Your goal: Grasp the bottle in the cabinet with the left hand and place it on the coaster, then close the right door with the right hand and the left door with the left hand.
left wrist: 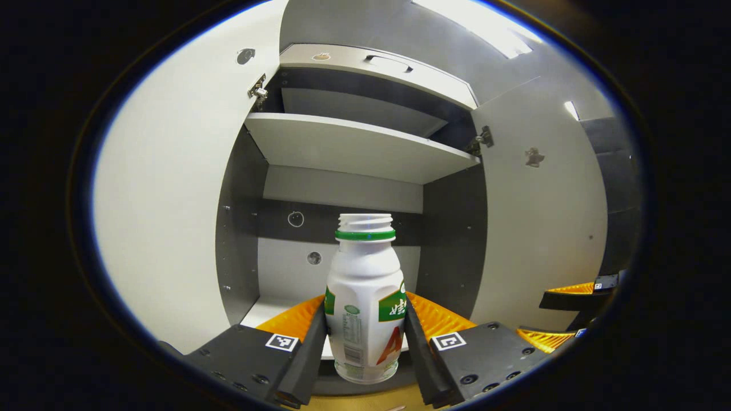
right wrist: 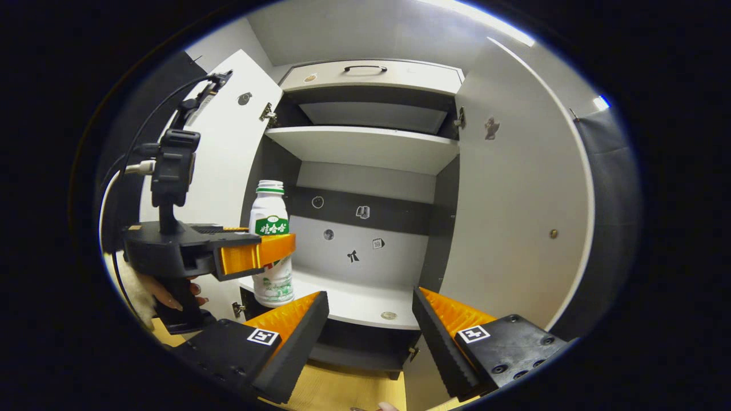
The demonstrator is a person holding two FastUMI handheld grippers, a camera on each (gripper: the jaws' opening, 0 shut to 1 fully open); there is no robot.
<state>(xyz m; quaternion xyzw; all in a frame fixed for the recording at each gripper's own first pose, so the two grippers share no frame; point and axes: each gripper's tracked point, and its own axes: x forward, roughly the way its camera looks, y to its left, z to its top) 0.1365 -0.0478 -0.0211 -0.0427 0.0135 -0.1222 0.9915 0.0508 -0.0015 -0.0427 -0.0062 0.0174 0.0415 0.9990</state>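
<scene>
left gripper (left wrist: 365, 337) clamps bottle (left wrist: 365, 297) upright, at cabinet (left wrist: 354, 145) front | right gripper (right wrist: 370, 334) wide, empty | coaster unseen

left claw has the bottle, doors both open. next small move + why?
Probably carry the bottle back out of the cabinet toward the coaster. The left claw is shut on its lower body, it appears clear of the shelf, and both doors stand open. The right claw waits open.
</scene>
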